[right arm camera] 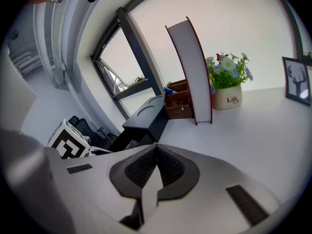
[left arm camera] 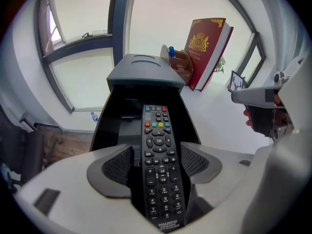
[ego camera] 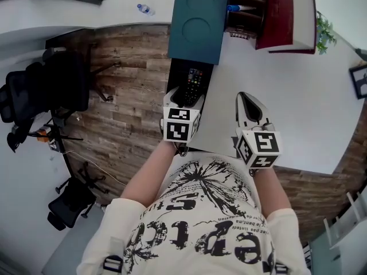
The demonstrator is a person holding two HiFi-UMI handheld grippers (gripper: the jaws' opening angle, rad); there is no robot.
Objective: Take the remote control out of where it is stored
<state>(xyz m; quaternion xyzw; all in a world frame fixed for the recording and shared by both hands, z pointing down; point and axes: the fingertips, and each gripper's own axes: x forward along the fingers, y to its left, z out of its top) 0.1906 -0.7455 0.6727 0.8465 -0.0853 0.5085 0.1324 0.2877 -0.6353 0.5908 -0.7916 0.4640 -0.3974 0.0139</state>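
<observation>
A black remote control (ego camera: 194,80) lies face up in an open black drawer (ego camera: 176,73) that sticks out from under a dark teal cabinet (ego camera: 198,22). My left gripper (ego camera: 184,99) reaches down into the drawer. In the left gripper view its jaws stand wide open either side of the remote (left arm camera: 160,165), with a dark gap beside the left pad (left arm camera: 117,167). My right gripper (ego camera: 248,105) hovers over the white table (ego camera: 304,102) to the right of the drawer. Its jaws (right arm camera: 155,167) are shut with nothing between them.
A red book (ego camera: 287,16) stands upright beside a brown wooden organiser (ego camera: 246,7) behind the cabinet. A potted plant (right arm camera: 228,82) and a picture frame (right arm camera: 297,84) sit at the far right of the table. Office chairs (ego camera: 46,85) stand on the wooden floor to the left.
</observation>
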